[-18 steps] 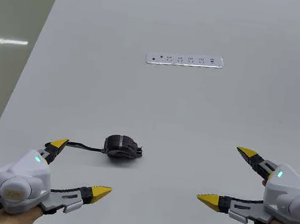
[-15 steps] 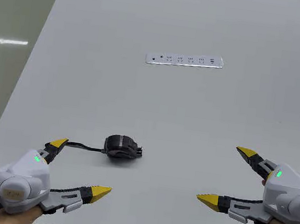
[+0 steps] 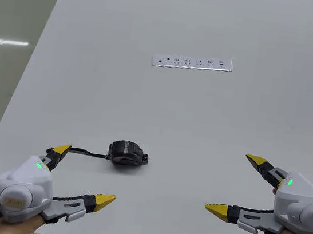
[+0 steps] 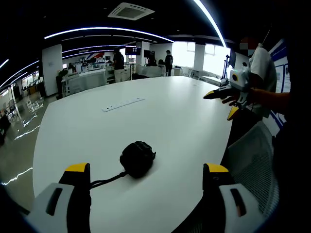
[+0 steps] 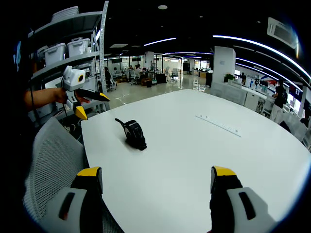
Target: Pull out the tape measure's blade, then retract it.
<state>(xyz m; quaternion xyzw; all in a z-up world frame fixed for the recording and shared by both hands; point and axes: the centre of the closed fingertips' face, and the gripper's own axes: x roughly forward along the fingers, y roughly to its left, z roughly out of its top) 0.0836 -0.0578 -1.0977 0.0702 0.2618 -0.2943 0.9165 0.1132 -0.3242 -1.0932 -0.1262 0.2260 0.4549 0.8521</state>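
The black tape measure [image 3: 127, 153] lies flat on the white table [image 3: 214, 119], towards the near left part of it, with its thin dark strap [image 3: 91, 154] trailing off to the left; no blade is seen drawn out, so it appears fully wound in and the pull not yet begun. The left hand-held gripper [image 3: 85, 175] hovers at the table's near edge with its yellow-tipped jaws spread wide and holding nothing. It points forward so that, in its own view, the case sits just ahead and between the two jaws. That reads as a line-up for closing on the body, while the strap's end lies close beside the upper jaw tip. The right hand-held gripper [image 3: 234, 184] is likewise spread and empty. It is held low over the near edge but well apart from the tape measure, off to its right, probably waiting to take the blade's hook once the case is steadied. A white power strip [image 3: 192, 62] lies farther back on the table, clear of the work.
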